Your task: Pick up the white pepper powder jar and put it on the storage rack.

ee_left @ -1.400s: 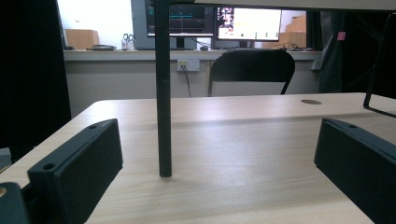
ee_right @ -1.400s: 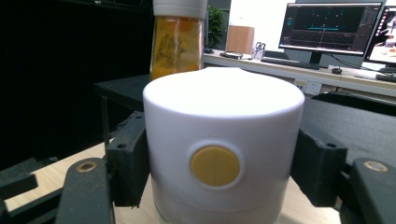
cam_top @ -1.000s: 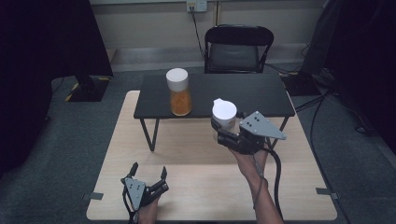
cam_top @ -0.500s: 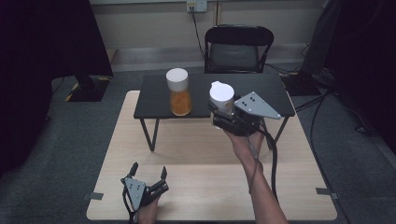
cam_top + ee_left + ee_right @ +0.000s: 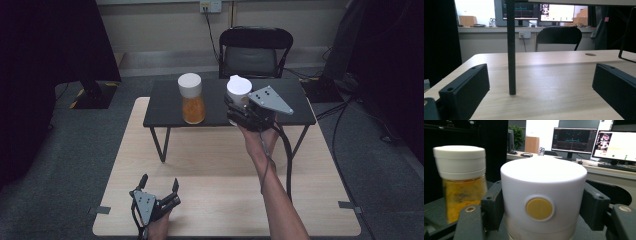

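My right gripper [image 5: 239,106] is clamped on a white container [image 5: 238,91], its two black jaws pressing against the sides just below the flat top. In the right gripper view the container [image 5: 543,202] sits squarely between those jaws, with a round yellow disc [image 5: 539,208] facing the camera on its wall. I hold it over the low black table [image 5: 295,102], which stands on the pale wooden surface [image 5: 210,160], and my right forearm reaches forward across that surface from the near edge. The grey three-cornered plate on top of this gripper tilts off to the right of the container. Just beside the container, to its left, a jar [image 5: 192,98] with a white lid and orange contents stands upright on the black table; the two are near each other but apart. In the right gripper view that jar [image 5: 461,182] looks slightly blurred. My left gripper [image 5: 159,187] rests low at the near left part of the wooden surface, well apart from both containers, its jaws spread wide with nothing between them. From the left gripper view I look along the wood past one thin black leg [image 5: 511,50] of the low table toward a black chair [image 5: 559,37] standing beyond the surface.
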The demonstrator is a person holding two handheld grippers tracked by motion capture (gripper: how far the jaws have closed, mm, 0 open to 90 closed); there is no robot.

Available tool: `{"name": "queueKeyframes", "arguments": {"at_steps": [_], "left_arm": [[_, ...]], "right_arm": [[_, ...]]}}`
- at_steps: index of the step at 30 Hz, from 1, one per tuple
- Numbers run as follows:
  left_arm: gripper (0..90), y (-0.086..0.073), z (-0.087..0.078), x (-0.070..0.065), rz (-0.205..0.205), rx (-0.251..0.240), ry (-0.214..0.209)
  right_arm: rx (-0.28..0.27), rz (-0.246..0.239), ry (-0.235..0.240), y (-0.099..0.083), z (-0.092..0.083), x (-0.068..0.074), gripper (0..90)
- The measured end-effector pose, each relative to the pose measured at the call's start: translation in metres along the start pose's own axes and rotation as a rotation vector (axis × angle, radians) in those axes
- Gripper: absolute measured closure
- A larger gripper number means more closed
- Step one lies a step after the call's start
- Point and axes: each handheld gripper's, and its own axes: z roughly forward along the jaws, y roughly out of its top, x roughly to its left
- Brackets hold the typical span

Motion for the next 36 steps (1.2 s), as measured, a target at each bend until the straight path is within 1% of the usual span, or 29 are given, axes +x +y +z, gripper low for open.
{"name": "queueKeyframes", "arguments": {"at_steps": [2, 6, 9, 12, 19, 28, 33, 34, 36], "left_arm": [[0.4, 0.000, 0.000, 0.000, 0.000, 0.000, 0.000], [0.4, 0.000, 0.000, 0.000, 0.000, 0.000, 0.000], [0.4, 0.000, 0.000, 0.000, 0.000, 0.000, 0.000], [0.4, 0.000, 0.000, 0.000, 0.000, 0.000, 0.000], [0.4, 0.000, 0.000, 0.000, 0.000, 0.000, 0.000], [0.4, 0.000, 0.000, 0.000, 0.000, 0.000, 0.000], [0.4, 0.000, 0.000, 0.000, 0.000, 0.000, 0.000], [0.4, 0.000, 0.000, 0.000, 0.000, 0.000, 0.000], [0.4, 0.000, 0.000, 0.000, 0.000, 0.000, 0.000]], "right_arm": [[0.001, 0.005, -0.003, 0.000, 0.003, 0.000, 30.1], [0.018, -0.001, -0.014, 0.002, 0.010, 0.002, 30.1], [0.023, 0.012, -0.018, 0.000, 0.015, 0.001, 30.0], [0.015, 0.025, -0.019, -0.003, 0.018, 0.001, 30.0], [0.012, 0.059, -0.015, -0.005, 0.018, -0.003, 30.0], [0.014, 0.063, -0.015, -0.005, 0.018, -0.003, 29.8], [0.004, 0.068, -0.016, -0.008, 0.019, -0.003, 29.5], [0.000, 0.068, -0.014, -0.008, 0.019, -0.003, 29.0], [-0.020, 0.069, -0.019, -0.012, 0.020, -0.003, 20.1]]}}
